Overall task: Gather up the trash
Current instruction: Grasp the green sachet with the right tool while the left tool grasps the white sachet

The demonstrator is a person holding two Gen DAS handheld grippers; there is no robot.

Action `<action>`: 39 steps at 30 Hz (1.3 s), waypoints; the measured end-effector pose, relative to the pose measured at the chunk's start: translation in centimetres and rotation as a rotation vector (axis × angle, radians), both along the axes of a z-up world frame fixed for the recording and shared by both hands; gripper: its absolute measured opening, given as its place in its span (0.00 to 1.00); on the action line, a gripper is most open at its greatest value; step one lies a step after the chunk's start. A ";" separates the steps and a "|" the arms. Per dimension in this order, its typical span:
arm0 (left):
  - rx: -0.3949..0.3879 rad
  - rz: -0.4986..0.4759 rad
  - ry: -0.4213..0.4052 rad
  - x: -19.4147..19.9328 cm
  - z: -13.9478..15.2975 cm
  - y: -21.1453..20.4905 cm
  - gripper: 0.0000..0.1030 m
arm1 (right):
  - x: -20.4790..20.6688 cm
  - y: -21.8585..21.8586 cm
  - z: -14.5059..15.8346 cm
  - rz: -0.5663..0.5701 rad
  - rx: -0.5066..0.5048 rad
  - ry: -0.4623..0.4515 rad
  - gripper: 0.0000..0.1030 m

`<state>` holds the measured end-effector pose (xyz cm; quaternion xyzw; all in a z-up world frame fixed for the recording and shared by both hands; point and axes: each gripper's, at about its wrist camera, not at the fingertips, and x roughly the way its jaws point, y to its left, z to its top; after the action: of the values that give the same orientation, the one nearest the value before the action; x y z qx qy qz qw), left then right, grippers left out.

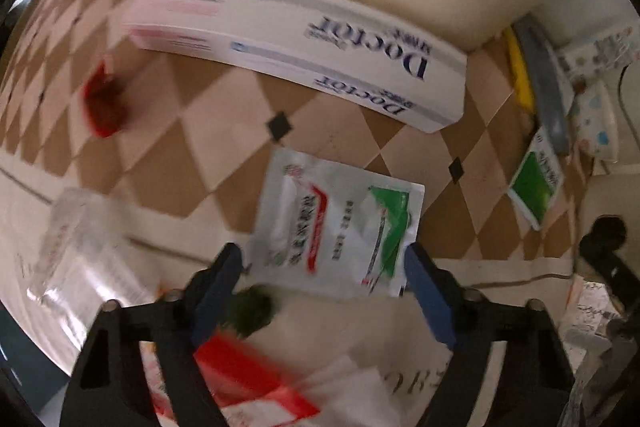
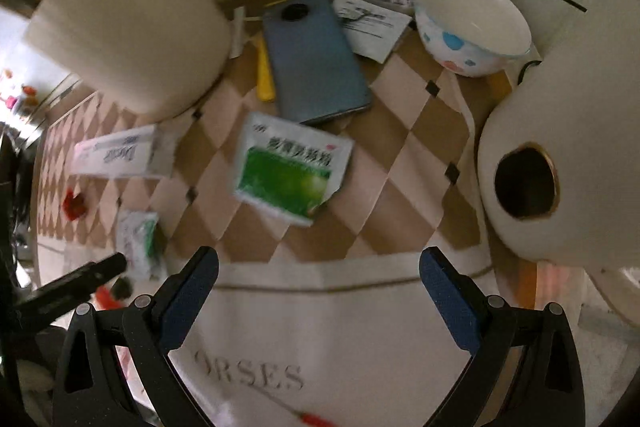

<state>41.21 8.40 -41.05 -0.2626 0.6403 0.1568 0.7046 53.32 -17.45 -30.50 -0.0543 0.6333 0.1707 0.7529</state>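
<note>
Below, the left hand-held gripper [image 1: 324, 263] stands released over a white sachet [image 1: 340, 223] at lower centre, pads apart from its edges. The right hand-held gripper [image 2: 320, 267], also released, has bare bench [image 2: 400, 163] ahead. Motion blur smears a red scrap [image 1: 105, 101] at left.

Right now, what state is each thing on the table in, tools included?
Left tool: open, astride the white sachet, not gripping.
Right tool: open, empty.
White sachet: flat, torn open.
Green sachet: flat, corner torn.
Toothpaste box: lying on its side.
Phone: face down.
Bowl: upright, empty.
Red wrapper: crumpled.
</note>
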 end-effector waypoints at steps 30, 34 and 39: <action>0.303 0.159 -0.165 -6.8 14.1 -1.6 0.00 | -1.8 6.0 -0.9 0.047 0.151 -0.094 0.00; 0.285 0.224 -0.188 -9.5 15.2 0.1 0.00 | -2.9 5.7 2.1 0.093 0.200 -0.107 0.00; 0.065 0.258 -0.236 -10.2 10.8 3.9 0.02 | -4.3 6.0 4.6 0.136 0.216 -0.133 0.00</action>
<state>30.98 12.25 -30.28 -0.3362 0.5088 0.2344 0.7571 49.02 -11.49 -25.86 -0.0267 0.5550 0.2845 0.7812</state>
